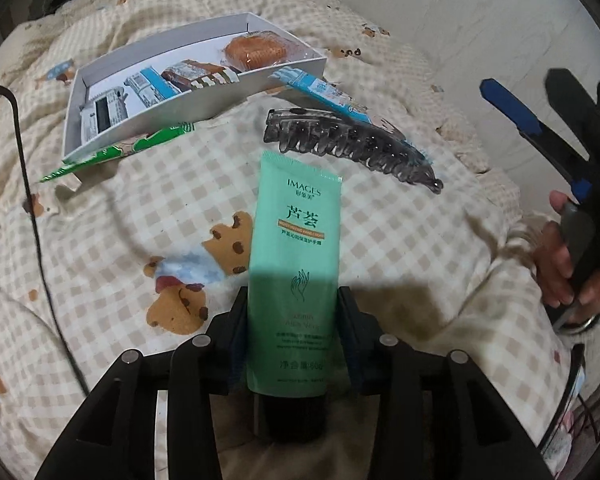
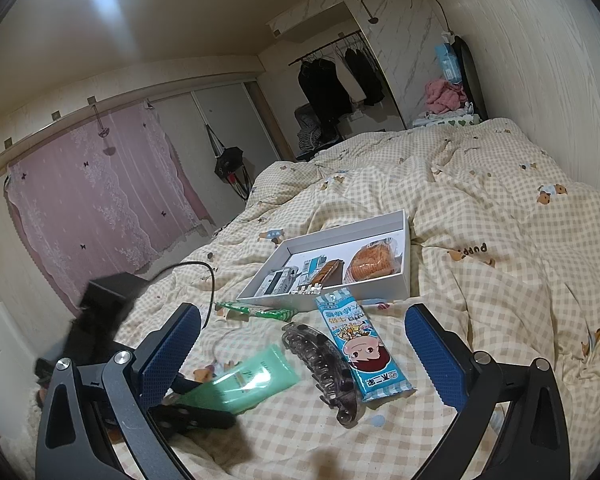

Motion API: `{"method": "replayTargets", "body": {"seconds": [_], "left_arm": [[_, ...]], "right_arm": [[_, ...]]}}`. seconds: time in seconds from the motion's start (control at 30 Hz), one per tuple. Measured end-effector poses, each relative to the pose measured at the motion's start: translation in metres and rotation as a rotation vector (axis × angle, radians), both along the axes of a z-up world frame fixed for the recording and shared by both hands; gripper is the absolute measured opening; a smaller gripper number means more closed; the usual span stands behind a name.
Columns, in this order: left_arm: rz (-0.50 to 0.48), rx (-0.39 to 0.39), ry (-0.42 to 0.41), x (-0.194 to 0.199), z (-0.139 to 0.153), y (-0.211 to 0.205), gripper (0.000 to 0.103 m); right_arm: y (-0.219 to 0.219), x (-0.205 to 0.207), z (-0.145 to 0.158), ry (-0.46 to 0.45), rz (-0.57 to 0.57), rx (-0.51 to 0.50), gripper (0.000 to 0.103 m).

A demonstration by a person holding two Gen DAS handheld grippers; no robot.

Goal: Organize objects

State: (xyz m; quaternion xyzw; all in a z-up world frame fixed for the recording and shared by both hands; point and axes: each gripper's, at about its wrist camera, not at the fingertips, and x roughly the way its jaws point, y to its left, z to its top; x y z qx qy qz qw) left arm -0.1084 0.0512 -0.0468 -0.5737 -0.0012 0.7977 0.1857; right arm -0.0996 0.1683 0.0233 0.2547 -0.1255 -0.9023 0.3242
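My left gripper (image 1: pixel 294 300) is shut on a green hand-cream tube (image 1: pixel 294 264), cap towards me, held just above the checked quilt. The tube also shows in the right wrist view (image 2: pixel 244 380). A grey hair claw (image 1: pixel 352 144) lies just beyond the tube, also seen in the right wrist view (image 2: pixel 324 364). A blue snack packet (image 2: pixel 360 344) lies beside the claw. A white box (image 2: pixel 380 284) holds a wrapped cake (image 2: pixel 374 266) and several packets. My right gripper (image 2: pixel 304 344) is open and empty, held above the claw and packet.
A green packet (image 1: pixel 116 152) pokes out from under the box's front edge. A black cable (image 1: pixel 36 216) runs along the left of the quilt. The bed meets a wall (image 2: pixel 540 80) on the right. A pink curtain (image 2: pixel 96 200) and hanging clothes stand beyond the bed.
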Motion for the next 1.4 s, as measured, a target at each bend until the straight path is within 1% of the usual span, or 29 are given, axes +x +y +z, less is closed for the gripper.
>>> {"method": "replayTargets", "body": {"seconds": [0.27, 0.4, 0.47, 0.6, 0.7, 0.8, 0.83, 0.9, 1.0, 1.07, 1.17, 1.2, 1.23, 1.27, 1.3, 1.33, 1.4], "left_arm": [[0.064, 0.105, 0.057, 0.004, 0.001, -0.015, 0.045], [0.094, 0.155, 0.010, -0.004, -0.010, -0.018, 0.044], [0.098, 0.173, 0.020, -0.003, -0.013, -0.020, 0.041], [0.133, 0.212, 0.008, -0.002, -0.008, -0.029, 0.039], [0.155, 0.183, 0.039, 0.003, 0.002, -0.032, 0.039], [0.148, 0.143, 0.103, 0.012, 0.016, -0.036, 0.039], [0.153, 0.139, 0.136, 0.016, 0.021, -0.037, 0.040], [0.170, 0.162, 0.179, 0.021, 0.026, -0.043, 0.040], [0.246, 0.242, 0.236, 0.027, 0.025, -0.059, 0.040], [0.344, 0.285, 0.264, 0.030, 0.020, -0.071, 0.040], [0.449, 0.364, 0.283, 0.034, 0.012, -0.091, 0.040], [0.481, 0.389, 0.285, 0.036, 0.009, -0.098, 0.040], [0.511, 0.415, 0.282, 0.036, 0.007, -0.106, 0.040], [0.528, 0.437, 0.282, 0.037, 0.005, -0.110, 0.040], [0.543, 0.456, 0.275, 0.036, 0.002, -0.114, 0.040], [0.557, 0.464, 0.260, 0.035, -0.001, -0.117, 0.040], [0.565, 0.466, 0.252, 0.037, -0.005, -0.116, 0.040]], "right_arm": [[0.000, 0.001, -0.004, -0.008, -0.001, -0.008, 0.103], [-0.001, 0.002, -0.004, -0.011, -0.002, -0.006, 0.103], [-0.001, 0.004, -0.005, -0.015, -0.001, -0.008, 0.103], [-0.001, 0.003, -0.005, -0.016, -0.002, -0.009, 0.103], [-0.001, 0.002, -0.005, -0.019, -0.002, -0.012, 0.103], [-0.002, 0.004, -0.004, -0.022, -0.003, -0.015, 0.103], [-0.002, 0.005, -0.004, -0.021, -0.003, -0.015, 0.103], [-0.001, 0.003, -0.005, -0.022, -0.003, -0.015, 0.103], [-0.001, 0.002, -0.005, -0.023, -0.001, -0.015, 0.103], [-0.003, 0.000, -0.005, -0.036, 0.018, -0.015, 0.103], [-0.013, -0.015, -0.006, -0.099, 0.087, 0.006, 0.102], [-0.019, -0.022, -0.005, -0.119, 0.126, 0.021, 0.098], [-0.026, -0.026, -0.002, -0.125, 0.166, 0.030, 0.080], [-0.033, -0.032, -0.002, -0.134, 0.213, 0.045, 0.054], [-0.050, -0.040, -0.001, -0.153, 0.284, 0.090, 0.045], [-0.061, -0.046, -0.004, -0.168, 0.307, 0.141, 0.039], [-0.096, -0.059, -0.013, -0.192, 0.352, 0.306, 0.038]]}}
